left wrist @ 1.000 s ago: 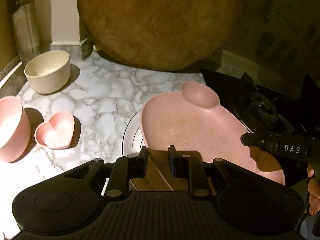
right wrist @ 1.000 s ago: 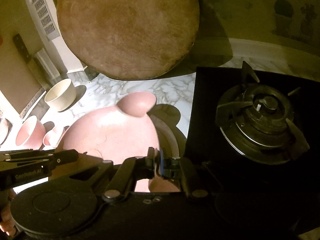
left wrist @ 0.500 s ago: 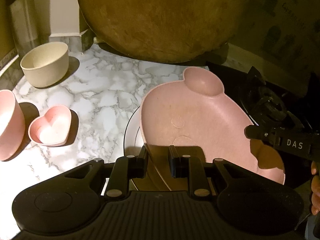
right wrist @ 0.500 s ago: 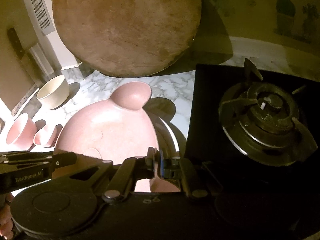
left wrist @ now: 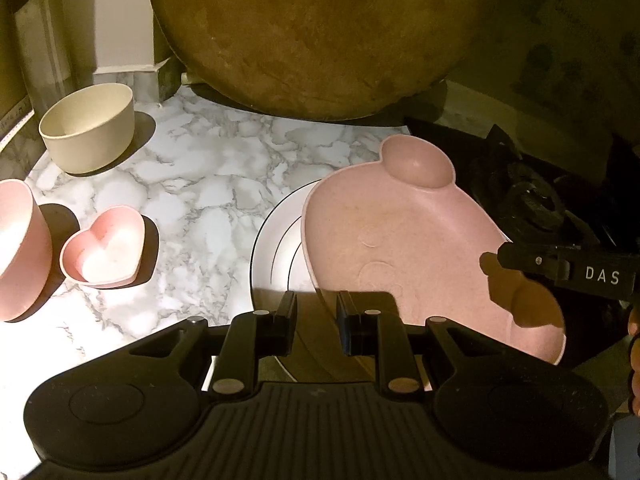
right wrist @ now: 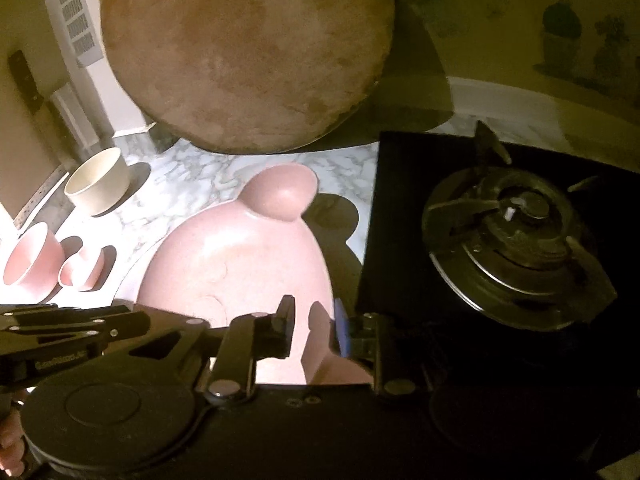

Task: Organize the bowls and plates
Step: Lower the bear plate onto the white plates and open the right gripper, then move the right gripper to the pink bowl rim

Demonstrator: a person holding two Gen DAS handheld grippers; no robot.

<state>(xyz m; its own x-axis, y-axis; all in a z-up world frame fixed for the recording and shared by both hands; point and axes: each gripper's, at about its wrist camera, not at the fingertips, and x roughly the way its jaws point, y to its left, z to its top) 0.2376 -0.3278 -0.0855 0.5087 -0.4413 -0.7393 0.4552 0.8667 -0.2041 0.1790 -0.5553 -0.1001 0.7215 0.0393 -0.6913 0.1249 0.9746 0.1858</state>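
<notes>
Pink plate (left wrist: pixel 404 248) lies tilted over the white plate (left wrist: pixel 280 240) on the marble counter (left wrist: pixel 200 184), apparently for stacking. Left gripper (left wrist: pixel 316 328) jaws pinch its near rim; right gripper (right wrist: pixel 312 332) jaws are opening, rim still between them.

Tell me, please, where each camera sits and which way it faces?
Left wrist: on the left claw, angled down at the counter; the pink plate lies over a white plate. The right claw's tip and fingers show.
Right wrist: on the right claw, whose jaws are opening around the pink plate's rim; stove to its right. The left claw shows.
Shared: pink plate, beige bowl, round board.
</notes>
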